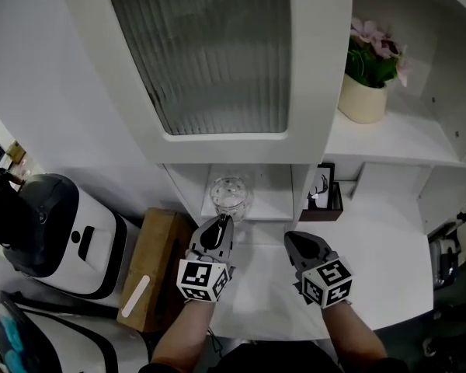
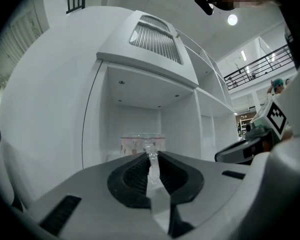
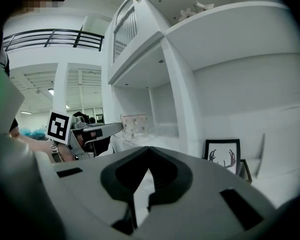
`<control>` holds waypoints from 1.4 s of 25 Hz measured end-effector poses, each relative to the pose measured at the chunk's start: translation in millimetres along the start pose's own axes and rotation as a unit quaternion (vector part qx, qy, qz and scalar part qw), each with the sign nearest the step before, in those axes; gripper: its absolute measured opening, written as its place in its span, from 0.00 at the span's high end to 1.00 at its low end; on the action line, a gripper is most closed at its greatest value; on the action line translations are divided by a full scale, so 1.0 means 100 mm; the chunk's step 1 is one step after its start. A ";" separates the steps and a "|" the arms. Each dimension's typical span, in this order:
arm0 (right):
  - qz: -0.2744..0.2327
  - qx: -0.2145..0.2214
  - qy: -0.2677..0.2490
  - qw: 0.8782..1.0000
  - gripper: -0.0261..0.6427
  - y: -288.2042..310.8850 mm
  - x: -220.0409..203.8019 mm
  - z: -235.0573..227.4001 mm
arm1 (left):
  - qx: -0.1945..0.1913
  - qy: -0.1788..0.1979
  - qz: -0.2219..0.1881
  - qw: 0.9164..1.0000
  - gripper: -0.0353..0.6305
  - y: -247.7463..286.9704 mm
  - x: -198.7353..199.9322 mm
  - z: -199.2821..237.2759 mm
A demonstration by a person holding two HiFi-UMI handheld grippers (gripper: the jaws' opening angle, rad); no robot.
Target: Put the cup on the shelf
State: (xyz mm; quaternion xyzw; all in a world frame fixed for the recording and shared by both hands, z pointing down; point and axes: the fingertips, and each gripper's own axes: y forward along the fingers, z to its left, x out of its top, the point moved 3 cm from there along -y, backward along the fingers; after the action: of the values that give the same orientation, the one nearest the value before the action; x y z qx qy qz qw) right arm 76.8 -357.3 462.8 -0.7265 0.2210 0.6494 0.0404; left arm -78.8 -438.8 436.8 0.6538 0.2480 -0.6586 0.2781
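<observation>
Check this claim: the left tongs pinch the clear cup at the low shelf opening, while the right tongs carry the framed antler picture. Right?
Not quite. The right tongs carry nothing: the right gripper view shows their jaws together and empty, with the framed antler picture standing apart by the shelf. The left tongs do pinch the clear cup.

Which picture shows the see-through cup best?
The right gripper view: the cup shows side-on, whole, spots and all. The head view only looks down on it from above. The left gripper view has the left gripper clamped on its handle, hiding its lower half.
</observation>
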 end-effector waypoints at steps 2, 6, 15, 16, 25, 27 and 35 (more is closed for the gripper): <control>0.001 -0.005 0.003 1.000 0.96 0.04 0.00 0.00 | -0.004 0.000 0.002 1.000 0.90 0.06 -0.02 0.05; 0.002 -0.012 0.006 1.000 0.96 0.10 0.00 -0.01 | -0.011 0.001 0.007 1.000 0.90 0.16 -0.05 0.11; -0.001 -0.029 0.013 0.999 0.96 0.11 -0.01 -0.03 | -0.012 0.002 0.008 1.000 0.90 0.27 -0.08 0.22; -0.001 -0.030 0.013 0.999 0.96 0.11 -0.02 -0.03 | -0.012 0.002 0.008 1.000 0.90 0.28 -0.09 0.22; 0.000 -0.044 0.016 0.999 0.96 -0.01 -0.06 -0.06 | -0.009 0.003 0.012 1.000 0.90 0.42 -0.10 0.25; 0.000 -0.049 0.017 0.999 0.96 -0.06 -0.07 -0.08 | -0.007 0.003 0.014 1.000 0.90 0.45 -0.10 0.24; -0.003 -0.055 0.017 0.998 0.96 -0.16 -0.09 -0.08 | -0.005 0.007 0.025 1.000 0.90 0.50 -0.10 0.21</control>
State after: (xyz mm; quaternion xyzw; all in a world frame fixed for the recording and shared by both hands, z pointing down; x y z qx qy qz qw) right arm 90.2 -343.1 468.5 -0.7390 0.1836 0.6482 -0.0018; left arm -59.7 -488.7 448.9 0.6626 0.2370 -0.6460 0.2957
